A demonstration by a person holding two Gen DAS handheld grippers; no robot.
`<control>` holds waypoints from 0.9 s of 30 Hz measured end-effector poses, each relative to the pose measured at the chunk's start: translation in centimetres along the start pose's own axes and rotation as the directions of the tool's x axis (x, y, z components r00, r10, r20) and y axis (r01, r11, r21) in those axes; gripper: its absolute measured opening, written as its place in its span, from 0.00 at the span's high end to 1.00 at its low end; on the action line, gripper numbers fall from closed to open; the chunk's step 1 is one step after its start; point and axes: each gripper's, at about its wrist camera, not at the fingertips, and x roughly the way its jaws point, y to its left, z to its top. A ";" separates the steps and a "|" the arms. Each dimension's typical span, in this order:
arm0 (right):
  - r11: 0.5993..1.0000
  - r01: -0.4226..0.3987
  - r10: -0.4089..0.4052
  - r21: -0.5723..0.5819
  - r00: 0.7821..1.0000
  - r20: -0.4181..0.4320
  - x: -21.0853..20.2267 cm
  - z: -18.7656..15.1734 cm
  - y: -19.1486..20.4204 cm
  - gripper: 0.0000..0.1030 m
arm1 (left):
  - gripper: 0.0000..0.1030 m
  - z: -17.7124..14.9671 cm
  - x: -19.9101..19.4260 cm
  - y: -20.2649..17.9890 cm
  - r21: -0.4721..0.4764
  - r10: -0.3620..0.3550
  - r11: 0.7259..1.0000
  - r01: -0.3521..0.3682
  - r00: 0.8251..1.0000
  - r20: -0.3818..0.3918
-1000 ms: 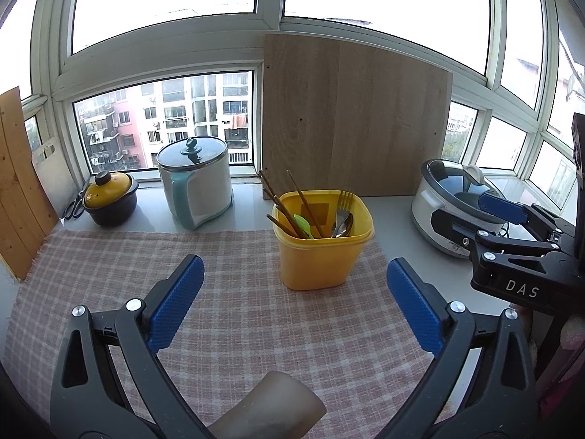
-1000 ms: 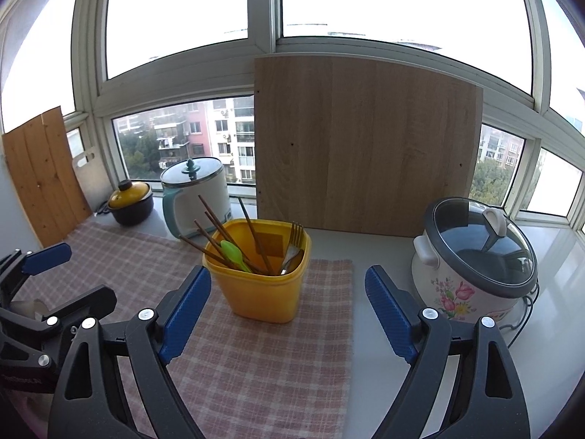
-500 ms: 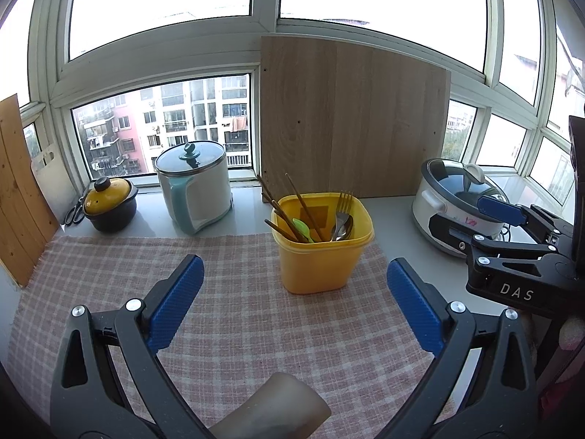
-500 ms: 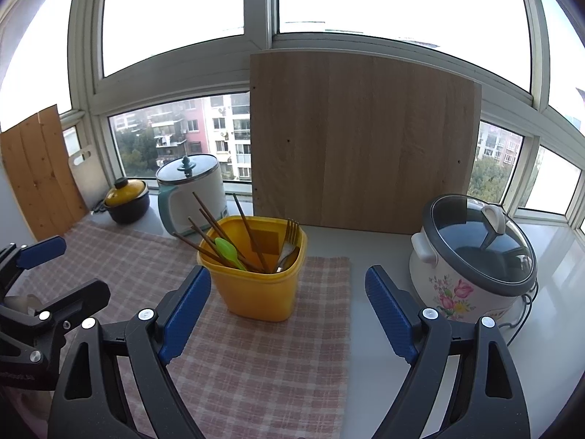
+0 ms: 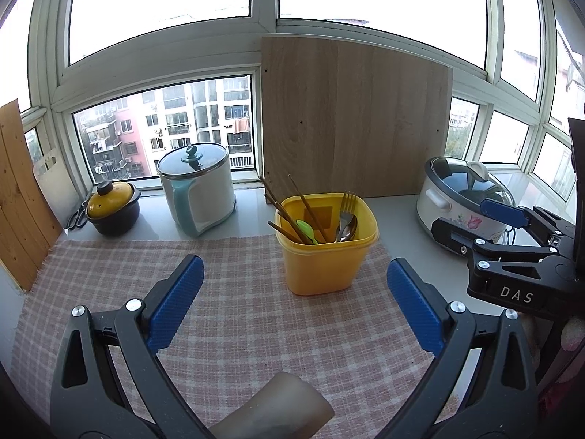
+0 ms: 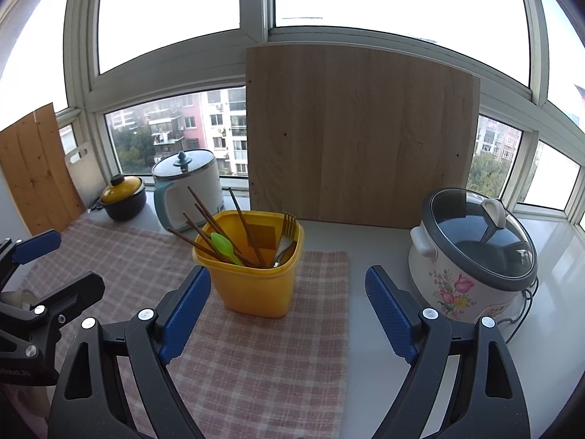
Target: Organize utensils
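A yellow plastic holder [image 5: 325, 252] [image 6: 256, 274] stands on the checked cloth [image 5: 237, 311]. It holds several brown chopsticks [image 5: 292, 212] [image 6: 212, 226], a green spoon [image 5: 305, 228] [image 6: 223, 245], a metal fork [image 5: 347, 208] [image 6: 287, 230] and a metal spoon [image 5: 349, 228]. My left gripper [image 5: 292, 300] is open and empty, short of the holder. My right gripper [image 6: 289, 307] is open and empty, just in front of the holder; it also shows at the right of the left wrist view [image 5: 512, 241].
A white kettle [image 5: 197, 194] and a small yellow-lidded pot [image 5: 111, 206] stand at the back left. A flowered rice cooker [image 6: 471, 256] stands at the right. A wooden board [image 6: 358, 135] leans on the window. A cloth edge [image 6: 345, 311] ends before the cooker.
Both grippers have drifted slightly, so the holder sits a little lower and nearer in both views. Both stay open and empty.
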 end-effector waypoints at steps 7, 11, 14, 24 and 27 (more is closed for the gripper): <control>1.000 0.002 -0.002 -0.003 1.000 -0.003 0.0 0.0 0.0 0.16 | 0.01 -0.2 -0.1 0.4 0.004 0.011 1.000 -0.011 1.000 0.006; 1.000 0.002 -0.002 -0.006 1.000 -0.007 0.1 -0.1 0.2 0.16 | 0.01 -0.1 -0.3 0.4 0.007 0.021 1.000 -0.021 1.000 0.008; 1.000 -0.002 0.002 -0.004 1.000 -0.012 0.3 -0.1 0.3 0.16 | 0.01 -0.1 -0.4 0.4 0.013 0.029 0.999 -0.029 1.000 0.012; 1.000 -0.004 0.004 -0.008 1.000 -0.022 0.6 -0.1 0.6 0.16 | 0.01 0.0 -0.4 0.7 0.012 0.037 0.999 -0.037 0.999 0.012; 1.000 -0.005 0.005 -0.008 1.000 -0.022 0.7 -0.1 0.5 0.16 | 0.01 0.0 -0.4 0.7 0.011 0.038 0.999 -0.038 0.999 0.011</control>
